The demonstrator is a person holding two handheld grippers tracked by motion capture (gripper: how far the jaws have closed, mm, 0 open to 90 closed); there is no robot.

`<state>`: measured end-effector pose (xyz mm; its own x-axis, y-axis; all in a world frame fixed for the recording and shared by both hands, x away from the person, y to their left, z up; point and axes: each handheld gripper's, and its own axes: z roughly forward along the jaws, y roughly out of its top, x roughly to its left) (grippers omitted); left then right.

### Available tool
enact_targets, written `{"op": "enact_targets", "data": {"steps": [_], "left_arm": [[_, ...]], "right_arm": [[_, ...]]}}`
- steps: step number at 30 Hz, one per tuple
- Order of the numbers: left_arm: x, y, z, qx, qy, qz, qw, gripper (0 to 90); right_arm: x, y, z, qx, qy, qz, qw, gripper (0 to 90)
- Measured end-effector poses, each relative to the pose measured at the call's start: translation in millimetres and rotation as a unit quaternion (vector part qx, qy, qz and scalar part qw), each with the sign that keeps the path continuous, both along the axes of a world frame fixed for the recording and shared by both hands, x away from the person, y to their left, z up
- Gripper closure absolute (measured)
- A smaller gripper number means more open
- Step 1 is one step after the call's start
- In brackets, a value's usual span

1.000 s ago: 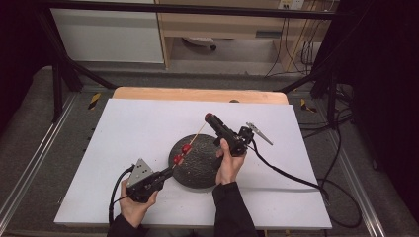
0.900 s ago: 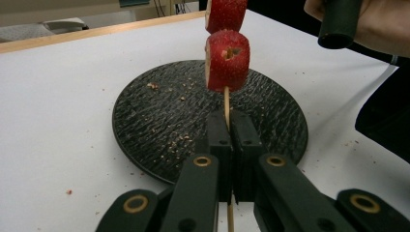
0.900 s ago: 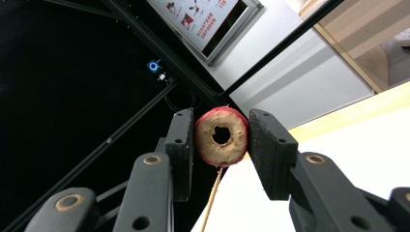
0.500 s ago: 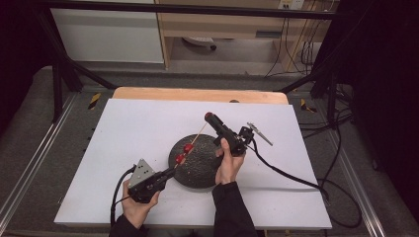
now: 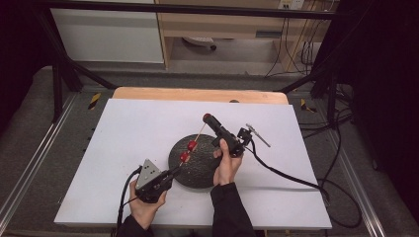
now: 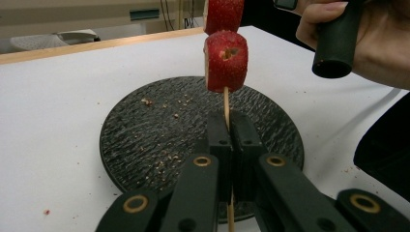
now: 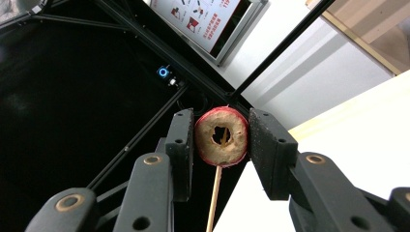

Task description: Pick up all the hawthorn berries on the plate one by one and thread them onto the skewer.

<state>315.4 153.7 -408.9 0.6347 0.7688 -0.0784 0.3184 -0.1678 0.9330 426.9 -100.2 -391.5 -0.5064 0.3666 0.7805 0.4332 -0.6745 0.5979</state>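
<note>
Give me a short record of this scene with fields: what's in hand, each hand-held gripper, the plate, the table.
work: threading red fruit pieces onto a wooden skewer
left hand-held gripper: shut on the skewer's lower end, above the plate
right hand-held gripper: shut on a cored red fruit piece with the skewer through its hole
fruit on skewer: two pieces between the grippers, plus the one gripped
plate: dark, round, textured, with crumbs on it
table: white top, wooden far edge

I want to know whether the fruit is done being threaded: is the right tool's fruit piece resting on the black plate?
No: the red fruit piece sits clamped in the right tool, up on the skewer, off the black plate.
</note>
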Motion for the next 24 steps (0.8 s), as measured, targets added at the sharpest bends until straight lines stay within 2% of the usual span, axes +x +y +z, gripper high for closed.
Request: {"op": "enact_targets", "data": {"steps": [7, 15, 24], "left_arm": [[3.4, -3.0, -1.6, 0.000, 0.008, 0.006, 1.0000, 88.4], [1.8, -5.0, -1.5, 0.002, -0.001, 0.010, 0.9999, 88.6], [0.7, -7.5, -0.4, 0.002, -0.006, 0.025, 0.9997, 88.6]], "right_arm": [[-2.5, 1.3, -2.0, -0.003, -0.001, -0.001, 1.0000, 63.4], [-3.1, 1.5, -2.2, -0.003, 0.001, -0.002, 1.0000, 63.7], [0.9, 3.3, -5.0, 0.025, 0.014, -0.004, 0.9996, 63.8]]}}
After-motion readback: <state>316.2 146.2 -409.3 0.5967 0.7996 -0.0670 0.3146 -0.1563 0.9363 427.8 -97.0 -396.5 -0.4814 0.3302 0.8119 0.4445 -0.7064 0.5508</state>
